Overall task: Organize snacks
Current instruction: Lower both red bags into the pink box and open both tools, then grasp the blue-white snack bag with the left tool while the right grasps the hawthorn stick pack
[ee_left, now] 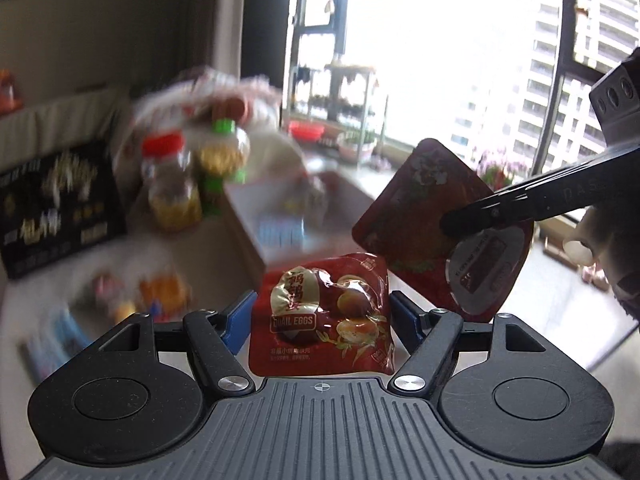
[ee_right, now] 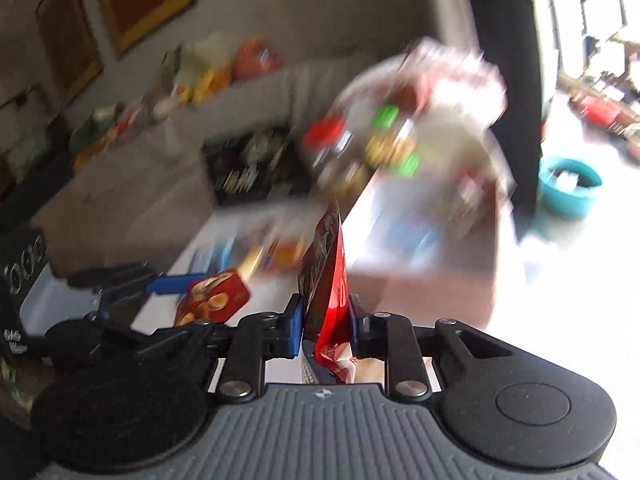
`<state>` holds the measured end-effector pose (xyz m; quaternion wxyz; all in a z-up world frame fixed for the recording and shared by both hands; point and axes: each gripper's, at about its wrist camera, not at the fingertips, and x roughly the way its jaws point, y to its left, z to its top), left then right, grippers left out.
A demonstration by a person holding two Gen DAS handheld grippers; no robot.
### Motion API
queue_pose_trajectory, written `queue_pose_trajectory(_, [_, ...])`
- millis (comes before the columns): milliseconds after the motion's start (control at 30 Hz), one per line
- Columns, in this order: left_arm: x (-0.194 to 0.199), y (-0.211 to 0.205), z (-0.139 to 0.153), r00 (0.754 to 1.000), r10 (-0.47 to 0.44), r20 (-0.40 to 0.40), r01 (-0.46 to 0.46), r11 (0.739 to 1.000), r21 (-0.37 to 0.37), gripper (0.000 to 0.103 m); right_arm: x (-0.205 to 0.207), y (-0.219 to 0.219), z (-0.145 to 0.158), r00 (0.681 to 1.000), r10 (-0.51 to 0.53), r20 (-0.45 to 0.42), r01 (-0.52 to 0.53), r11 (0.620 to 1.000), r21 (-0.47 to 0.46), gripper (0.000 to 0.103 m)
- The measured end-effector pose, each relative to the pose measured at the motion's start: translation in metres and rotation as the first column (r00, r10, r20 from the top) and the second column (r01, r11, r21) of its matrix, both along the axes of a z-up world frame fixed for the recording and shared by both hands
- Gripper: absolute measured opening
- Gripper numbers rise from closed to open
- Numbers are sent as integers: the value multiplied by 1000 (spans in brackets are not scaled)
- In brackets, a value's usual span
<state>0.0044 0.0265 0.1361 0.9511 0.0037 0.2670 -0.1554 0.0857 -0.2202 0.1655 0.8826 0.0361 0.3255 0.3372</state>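
Observation:
My left gripper is shut on a red quail eggs pack, held flat between its blue pads above the table. My right gripper is shut on a dark red snack pouch, held edge-on and upright. In the left wrist view that pouch hangs at the right, pinched by the right gripper's black fingers. In the right wrist view the left gripper with the quail eggs pack is at the lower left. Both views are motion-blurred.
A cardboard box with small packs inside stands behind. Jars with a red lid and green lids stand by a black printed box. Loose snack packs lie on the white table. A teal bucket sits on the floor.

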Motion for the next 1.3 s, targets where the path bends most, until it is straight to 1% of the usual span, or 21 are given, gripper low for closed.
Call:
queue_pose_trajectory(67, [36,1,12,1000,22,21,-21,999,-42,77,29,-5,11,998,-62,29,62,998,9,22])
queue_pose_trajectory(133, [81,5,15,999,41,1,-41,992,-120,77,60,0,12,990,-122,70,124,992,-29,22])
queue_pose_trajectory(200, [130,9,9,998,47,-39,-54,974,-218,77,92,9,4,985,-153,77,158,985,-67,22])
queue_pose_trajectory(267, [181,14,1,994,24,-105,-57,946,-319,78,124,17,-12,984,-172,39,174,982,-69,22])
queue_pose_trajectory(300, [203,16,-5,990,38,-132,-82,936,-344,78,138,19,-22,982,-186,21,187,980,-61,22])
queue_pose_trajectory(333, [224,18,-12,985,59,-164,-113,933,-343,77,153,21,-33,982,-191,1,191,981,-41,22])
queue_pose_trajectory(367, [245,16,-18,976,69,-207,-133,940,-315,76,166,21,-44,981,-188,-35,188,982,-26,22])
queue_pose_trajectory(433, [272,13,-34,963,51,-263,-127,952,-277,75,186,21,-66,966,-238,-104,237,971,-22,23])
queue_pose_trajectory(467, [275,13,-39,962,34,-271,-111,955,-275,75,189,17,-73,959,-263,-108,261,965,-31,24])
queue_pose_trajectory(500, [275,11,-41,966,19,-260,-93,957,-274,75,189,16,-79,956,-278,-96,275,960,-46,25])
queue_pose_trajectory(567, [265,11,-38,984,7,-180,-59,956,-287,75,177,12,-81,953,-298,-47,294,953,-79,32])
queue_pose_trajectory(600, [256,14,-34,992,22,-125,-59,953,-297,75,168,11,-80,954,-301,-10,298,949,-100,42])
queue_pose_trajectory(633, [248,20,-29,996,45,-81,-68,949,-309,75,156,11,-77,953,-300,35,302,945,-125,58])
queue_pose_trajectory(700, [241,35,-23,994,89,-65,-105,947,-302,75,132,11,-75,945,-293,145,317,930,-185,78])
queue_pose_trajectory(767, [224,52,-26,985,140,-98,-161,952,-262,75,107,15,-76,935,-268,232,321,917,-236,81])
queue_pose_trajectory(900, [175,100,-45,960,254,-119,-274,940,-205,75,68,38,-85,934,-165,317,272,903,-332,82])
queue_pose_trajectory(1000, [129,146,-54,920,373,-125,-391,899,-198,75,54,75,-89,939,-74,336,208,900,-383,82])
queue_pose_trajectory(1133, [73,210,-66,811,562,-163,-585,792,-174,75,49,136,-92,947,43,320,100,902,-419,83])
queue_pose_trajectory(1200, [56,236,-75,760,616,-205,-648,740,-178,75,48,166,-92,952,81,295,49,911,-410,84])
queue_pose_trajectory(1233, [50,247,-81,746,628,-220,-665,722,-193,75,49,180,-91,958,97,269,18,918,-397,84])
queue_pose_trajectory(1300, [40,261,-90,733,636,-241,-679,701,-217,75,57,208,-91,974,129,188,-57,936,-348,84])
